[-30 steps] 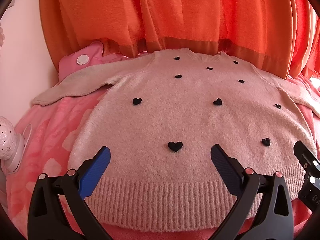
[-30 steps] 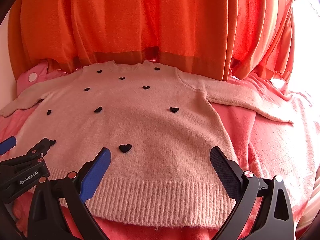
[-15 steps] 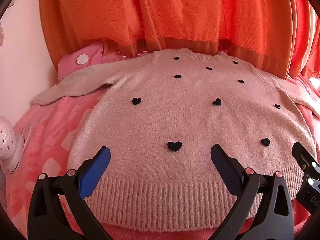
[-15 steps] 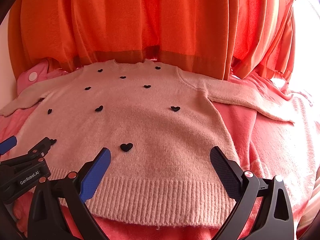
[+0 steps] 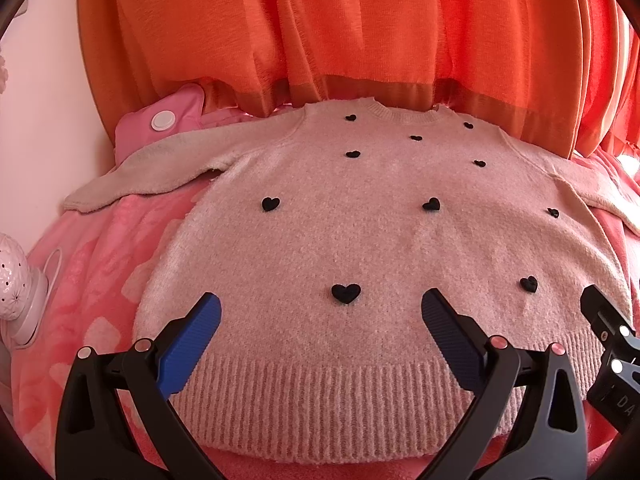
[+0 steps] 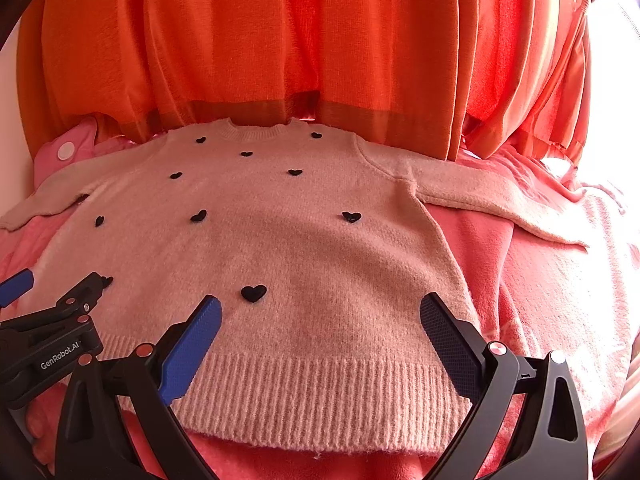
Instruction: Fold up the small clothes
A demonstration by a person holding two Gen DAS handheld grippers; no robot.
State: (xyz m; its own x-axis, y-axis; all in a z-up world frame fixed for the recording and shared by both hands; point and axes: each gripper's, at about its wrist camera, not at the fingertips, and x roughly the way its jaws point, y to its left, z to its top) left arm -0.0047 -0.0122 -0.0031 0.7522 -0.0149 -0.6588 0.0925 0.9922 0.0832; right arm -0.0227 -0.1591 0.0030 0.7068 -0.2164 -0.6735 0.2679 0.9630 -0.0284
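Note:
A small pale pink knit sweater (image 5: 360,240) (image 6: 288,264) with black hearts lies flat, front up, on a pink blanket, sleeves spread to both sides and ribbed hem nearest me. My left gripper (image 5: 320,320) hovers open over the hem's left half, holding nothing. My right gripper (image 6: 320,316) hovers open over the hem's right half, also empty. Each gripper shows at the edge of the other's view: the right one (image 5: 612,344) and the left one (image 6: 52,320).
Orange curtains (image 5: 360,32) hang just behind the sweater's collar. The pink blanket (image 6: 560,300) covers the surface. A pink cushion with a white button (image 5: 164,120) sits at the back left. A white perforated lamp with a cord (image 5: 16,288) stands at the left edge.
Both grippers have barely shifted; the sweater lies the same and both stay open.

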